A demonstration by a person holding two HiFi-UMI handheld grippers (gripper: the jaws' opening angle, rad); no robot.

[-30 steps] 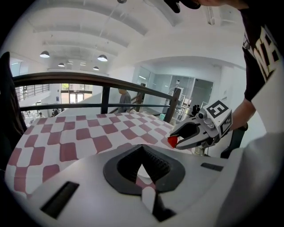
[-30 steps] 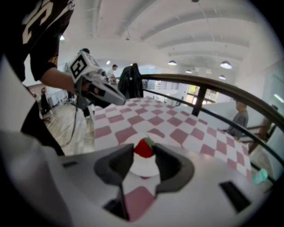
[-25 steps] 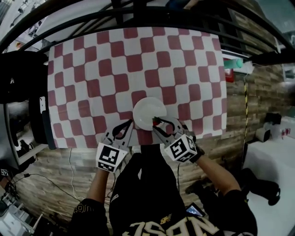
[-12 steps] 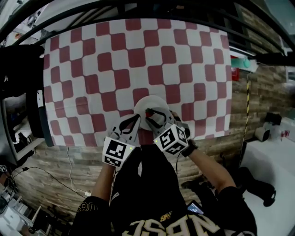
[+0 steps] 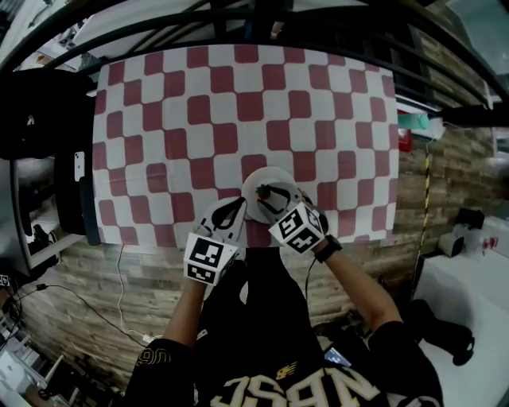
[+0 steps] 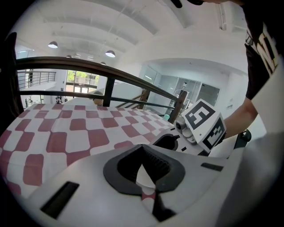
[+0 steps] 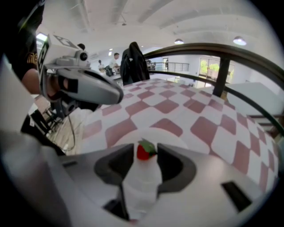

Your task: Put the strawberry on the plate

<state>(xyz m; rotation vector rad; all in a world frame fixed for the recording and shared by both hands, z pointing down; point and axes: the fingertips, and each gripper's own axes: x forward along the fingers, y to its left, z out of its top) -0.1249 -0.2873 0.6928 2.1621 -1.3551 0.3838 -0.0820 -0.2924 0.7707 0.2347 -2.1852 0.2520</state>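
A small red strawberry [image 7: 143,150] with a green leaf sits pinched between the tips of my right gripper [image 7: 145,153], just above the near part of the white plate [image 7: 177,133]. In the head view the plate [image 5: 258,179] lies near the table's front edge, and the right gripper [image 5: 269,195] reaches over it with the strawberry [image 5: 266,191]. My left gripper [image 5: 236,207] hangs shut and empty just left of the plate. In the left gripper view its tips [image 6: 143,148] meet, with a sliver of plate [image 6: 144,175] showing behind them.
The table carries a red-and-white checkered cloth [image 5: 199,119]. Black railing bars [image 5: 262,20] arch over its far side. A dark bulky object [image 5: 40,111] stands at the left edge. The floor [image 5: 119,270] below the front edge is wood planking.
The right gripper has carried the strawberry forward and a little left, from the plate's near rim to over the plate. The left gripper has stayed beside the plate.
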